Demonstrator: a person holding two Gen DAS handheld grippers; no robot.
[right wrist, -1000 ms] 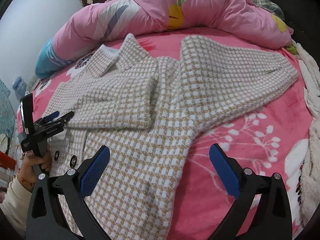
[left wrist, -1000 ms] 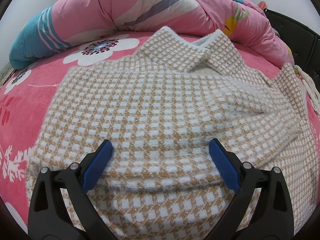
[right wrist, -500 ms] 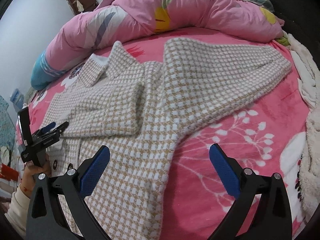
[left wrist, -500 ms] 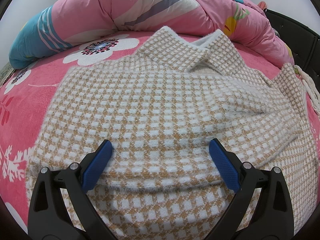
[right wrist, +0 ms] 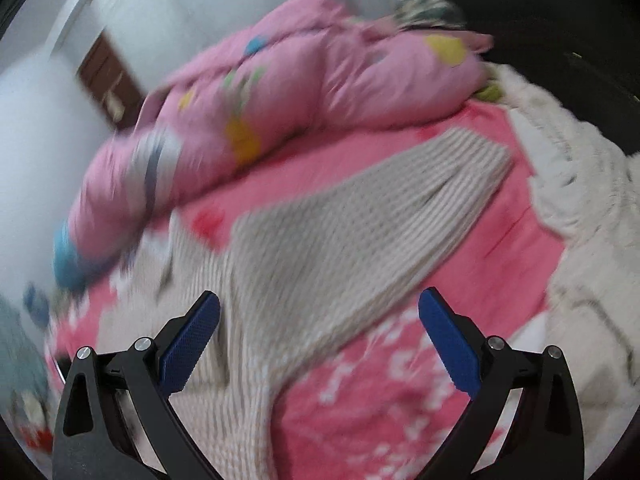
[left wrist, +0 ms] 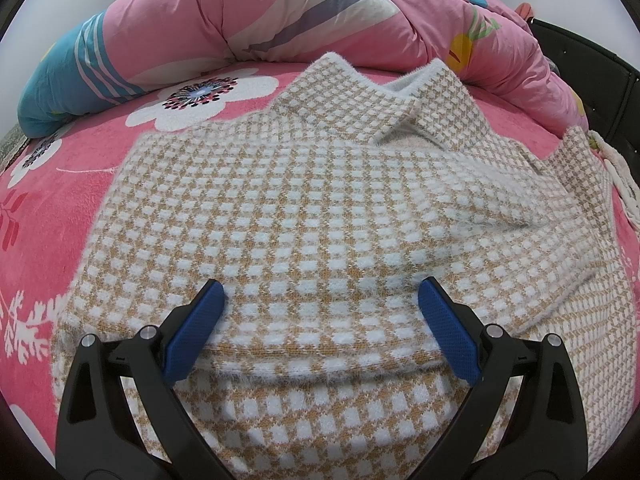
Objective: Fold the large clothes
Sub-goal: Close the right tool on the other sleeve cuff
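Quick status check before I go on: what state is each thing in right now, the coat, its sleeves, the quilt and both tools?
Checked coat: flat on the bed, collar toward the quilt.
Near sleeve: folded across the body.
Far sleeve: spread out on the pink bed sheet, not yet folded.
Pink quilt: bunched along the head of the bed.
Left tool: open, empty, over the coat.
Right tool: open, empty; view blurred.

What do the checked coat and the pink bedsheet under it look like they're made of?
The checked coat looks like a fuzzy knit, maybe wool or a mohair blend: fine hairs stand out along its edges and folded hem. The pink bedsheet looks like plush fleece, with a soft matte nap and printed white flowers.
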